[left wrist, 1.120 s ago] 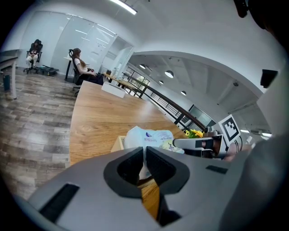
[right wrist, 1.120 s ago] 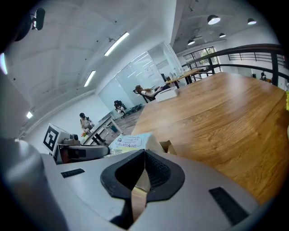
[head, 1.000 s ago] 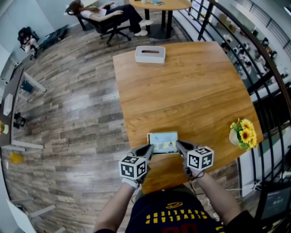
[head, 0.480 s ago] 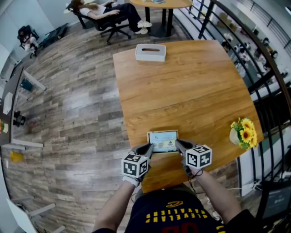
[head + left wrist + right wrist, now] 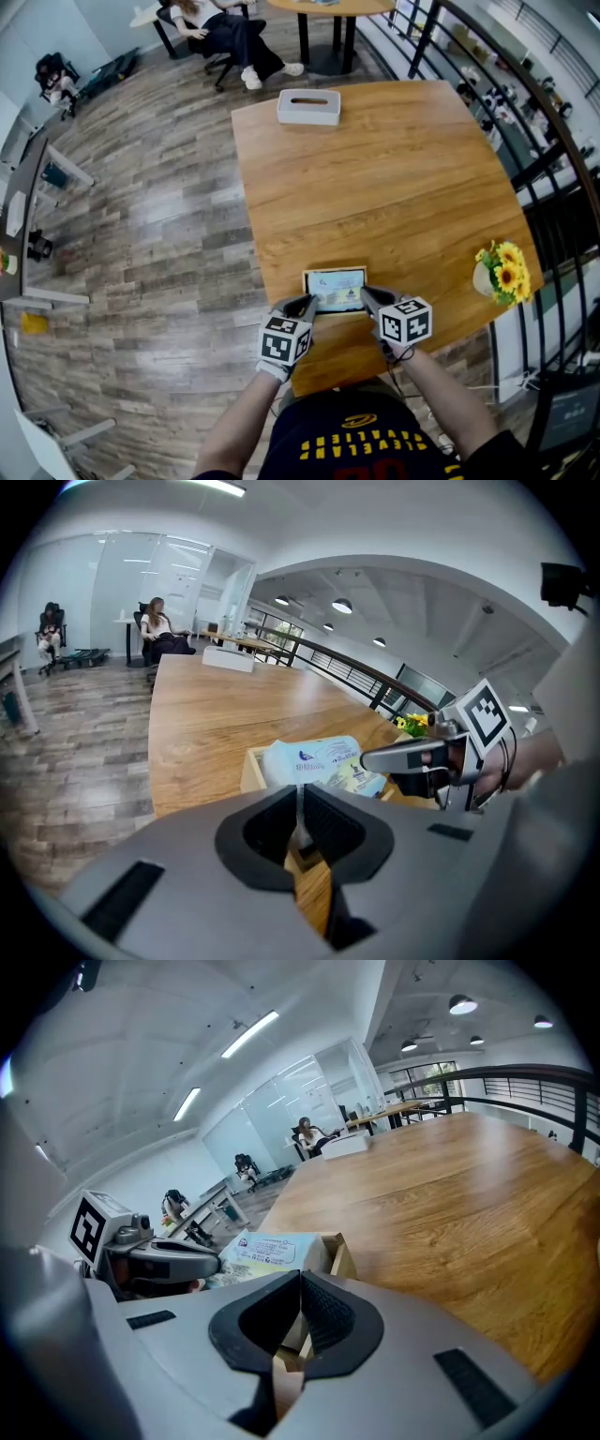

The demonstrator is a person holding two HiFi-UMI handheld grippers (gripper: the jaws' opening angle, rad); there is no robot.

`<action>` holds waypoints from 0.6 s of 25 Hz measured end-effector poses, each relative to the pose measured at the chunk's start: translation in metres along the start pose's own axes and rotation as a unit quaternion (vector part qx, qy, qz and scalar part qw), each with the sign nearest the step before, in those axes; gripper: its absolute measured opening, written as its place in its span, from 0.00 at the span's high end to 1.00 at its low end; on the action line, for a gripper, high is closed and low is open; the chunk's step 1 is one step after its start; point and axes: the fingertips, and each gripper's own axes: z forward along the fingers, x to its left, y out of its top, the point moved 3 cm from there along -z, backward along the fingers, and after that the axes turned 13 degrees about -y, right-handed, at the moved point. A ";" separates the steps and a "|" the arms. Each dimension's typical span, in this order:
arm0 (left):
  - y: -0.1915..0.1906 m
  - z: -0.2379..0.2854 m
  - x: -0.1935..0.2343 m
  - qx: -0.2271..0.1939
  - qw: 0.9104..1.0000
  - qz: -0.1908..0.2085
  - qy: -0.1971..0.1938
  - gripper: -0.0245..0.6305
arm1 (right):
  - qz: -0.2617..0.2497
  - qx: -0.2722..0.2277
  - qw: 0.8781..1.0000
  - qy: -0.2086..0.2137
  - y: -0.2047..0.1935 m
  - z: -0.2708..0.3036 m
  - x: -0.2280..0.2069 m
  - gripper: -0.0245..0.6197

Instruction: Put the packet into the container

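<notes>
A light blue packet [image 5: 335, 289] lies in a small wooden container [image 5: 336, 271] near the table's front edge. My left gripper [image 5: 310, 302] is shut on the packet's left end, and in the left gripper view a thin white seam [image 5: 299, 799] runs between its pads. My right gripper [image 5: 364, 295] is shut on the packet's right end. In the right gripper view the packet [image 5: 267, 1249] rests against the container's wooden wall [image 5: 343, 1260], just past the right gripper [image 5: 300, 1279]. The left gripper view shows the packet [image 5: 319, 759] standing above the box rim [image 5: 251, 766].
A white tissue box [image 5: 309, 108] stands at the table's far edge. A pot of yellow flowers [image 5: 502, 272] sits at the right edge, beside a black railing [image 5: 534, 103]. A person sits in an office chair [image 5: 220, 28] far behind the table.
Both grippers have edged slightly inward and forward at the packet, which stays in the box. The person in the chair at the back has shifted.
</notes>
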 end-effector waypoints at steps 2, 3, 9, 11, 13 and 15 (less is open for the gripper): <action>-0.002 0.002 0.000 0.008 1.000 0.009 0.005 0.92 | -0.002 -0.001 1.000 -0.001 -0.001 0.001 0.000 0.94; -0.003 0.003 0.000 0.012 1.000 0.010 0.007 0.92 | -0.004 -0.001 1.000 -0.002 -0.001 0.002 -0.001 0.94; -0.002 0.009 -0.002 0.031 0.998 0.038 0.024 0.92 | -0.021 -0.003 1.000 -0.013 -0.003 0.003 -0.004 0.94; -0.005 0.011 -0.001 0.045 0.997 0.052 0.038 0.92 | -0.033 -0.004 0.999 -0.018 -0.003 0.004 -0.003 0.94; -0.007 0.013 -0.001 0.057 0.995 0.063 0.048 0.92 | -0.042 -0.004 0.999 -0.023 -0.004 0.004 -0.004 0.94; -0.007 0.014 -0.003 0.065 0.994 0.071 0.054 0.92 | -0.042 -0.002 0.999 -0.024 -0.004 0.005 -0.005 0.94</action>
